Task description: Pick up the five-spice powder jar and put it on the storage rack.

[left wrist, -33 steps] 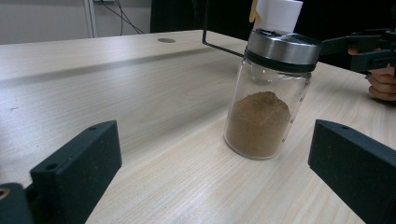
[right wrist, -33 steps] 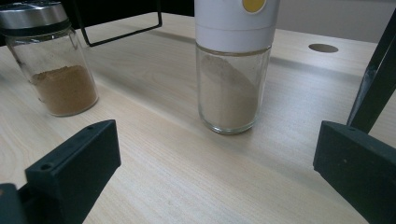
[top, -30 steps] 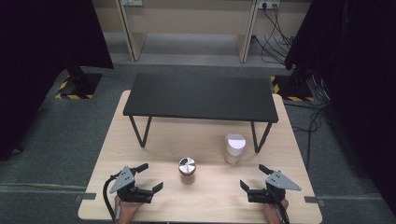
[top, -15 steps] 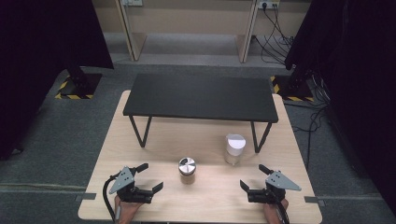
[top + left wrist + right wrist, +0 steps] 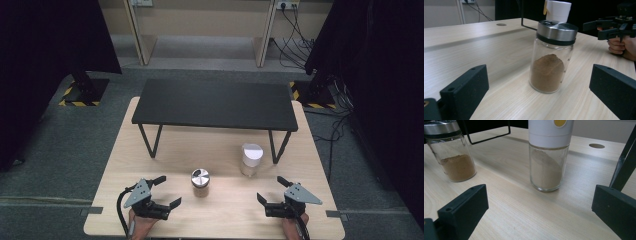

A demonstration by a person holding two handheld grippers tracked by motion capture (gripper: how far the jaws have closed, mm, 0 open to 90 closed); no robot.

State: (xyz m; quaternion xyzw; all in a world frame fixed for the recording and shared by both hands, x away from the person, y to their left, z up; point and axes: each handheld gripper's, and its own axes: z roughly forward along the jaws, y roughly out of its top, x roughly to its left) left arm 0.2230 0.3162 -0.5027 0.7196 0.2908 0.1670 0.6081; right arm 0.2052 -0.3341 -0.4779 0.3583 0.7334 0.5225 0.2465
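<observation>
Left hand-held gripper (image 5: 166, 191) agape; white-capped jar (image 5: 556, 11) half hidden behind spice jar (image 5: 552, 57).

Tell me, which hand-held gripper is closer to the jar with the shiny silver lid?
Left. The left hand-held gripper sits just left of the silver-lidded jar; the right hand-held gripper waits farther off, to its right.

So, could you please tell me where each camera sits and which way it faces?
High view: above the person's side, looking forward and down on the wooden table; left gripper and right gripper show, both open.
Left gripper view: rides the left gripper, facing the steel-lidded jar; its jaws show.
Right gripper view: faces the white-capped jar; its jaws show.
Shared: both jars.
</observation>
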